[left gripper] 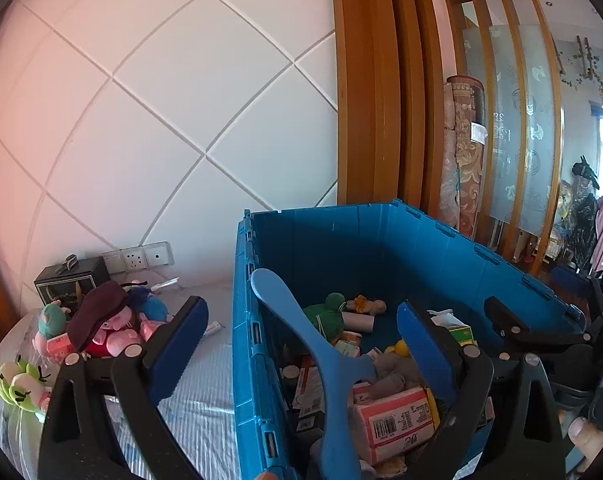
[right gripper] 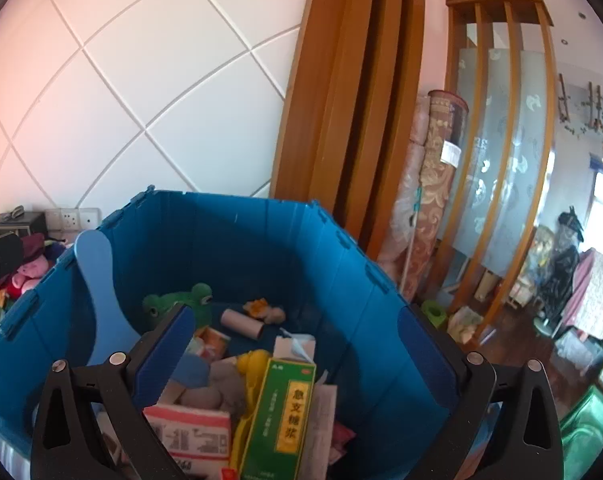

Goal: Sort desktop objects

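Observation:
A big blue crate (left gripper: 243, 320) holds several sorted items. My left gripper (left gripper: 301, 340) is open and straddles the crate's left wall, one pad over the cloth and one inside. A light-blue plastic paddle-shaped piece (left gripper: 293, 320) leans on that wall between the jaws, and no pad touches it. My right gripper (right gripper: 295, 340) is open over the crate (right gripper: 341, 264). Below its jaws a green medicine box (right gripper: 285, 412) stands tilted among the contents, free of both pads. A green frog plush (right gripper: 181, 304), a cardboard tube (right gripper: 243, 322) and a pink tissue pack (right gripper: 193, 436) lie around it.
Plush toys (left gripper: 109, 328) and green toys (left gripper: 21, 388) lie on the striped cloth (left gripper: 197, 400) left of the crate, with a black box (left gripper: 71, 280) behind them by the wall sockets. A wooden door frame and rolled carpets stand behind the crate. A thumb (left gripper: 585, 436) shows at lower right.

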`<state>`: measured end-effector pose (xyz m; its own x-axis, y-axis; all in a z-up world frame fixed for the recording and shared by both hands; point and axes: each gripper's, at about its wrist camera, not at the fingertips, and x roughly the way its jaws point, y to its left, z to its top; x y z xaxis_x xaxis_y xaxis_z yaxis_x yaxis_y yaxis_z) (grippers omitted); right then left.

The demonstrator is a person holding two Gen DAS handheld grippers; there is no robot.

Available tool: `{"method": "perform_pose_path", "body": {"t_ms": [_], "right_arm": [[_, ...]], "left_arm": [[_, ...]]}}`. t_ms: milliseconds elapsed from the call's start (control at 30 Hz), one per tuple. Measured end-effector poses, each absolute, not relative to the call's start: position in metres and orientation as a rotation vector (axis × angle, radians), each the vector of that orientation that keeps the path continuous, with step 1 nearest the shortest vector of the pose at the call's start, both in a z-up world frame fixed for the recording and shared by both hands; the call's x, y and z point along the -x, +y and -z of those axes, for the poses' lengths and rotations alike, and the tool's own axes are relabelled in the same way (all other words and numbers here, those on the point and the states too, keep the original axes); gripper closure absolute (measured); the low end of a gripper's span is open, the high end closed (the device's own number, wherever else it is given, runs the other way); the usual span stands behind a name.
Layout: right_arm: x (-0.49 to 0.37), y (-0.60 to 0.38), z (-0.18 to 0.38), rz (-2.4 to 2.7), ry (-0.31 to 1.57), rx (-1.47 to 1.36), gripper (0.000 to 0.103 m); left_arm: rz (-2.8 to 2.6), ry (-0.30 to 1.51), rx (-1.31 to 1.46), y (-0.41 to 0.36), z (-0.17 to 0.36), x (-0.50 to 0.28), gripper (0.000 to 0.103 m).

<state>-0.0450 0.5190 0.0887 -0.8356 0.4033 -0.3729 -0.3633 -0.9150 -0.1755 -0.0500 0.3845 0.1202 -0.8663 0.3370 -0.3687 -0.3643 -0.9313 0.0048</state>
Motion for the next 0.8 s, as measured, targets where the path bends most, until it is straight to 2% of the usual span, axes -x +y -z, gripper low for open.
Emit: {"method": "perform_pose_path", "body": {"t_ms": [333, 800], "right_arm": [[0.040, 0.522, -0.083, -2.699, -0.022, 0.767, 0.000], [0.036, 0.521, -0.075, -2.665, -0.020, 0.795, 0.000]], "left_arm": [[-2.721, 0.143, 0.579, 0.375, -0.113, 0.041, 0.006], [-2.691, 0.148, 0.649, 0.379, -0.105, 0.038, 0.006]]}}
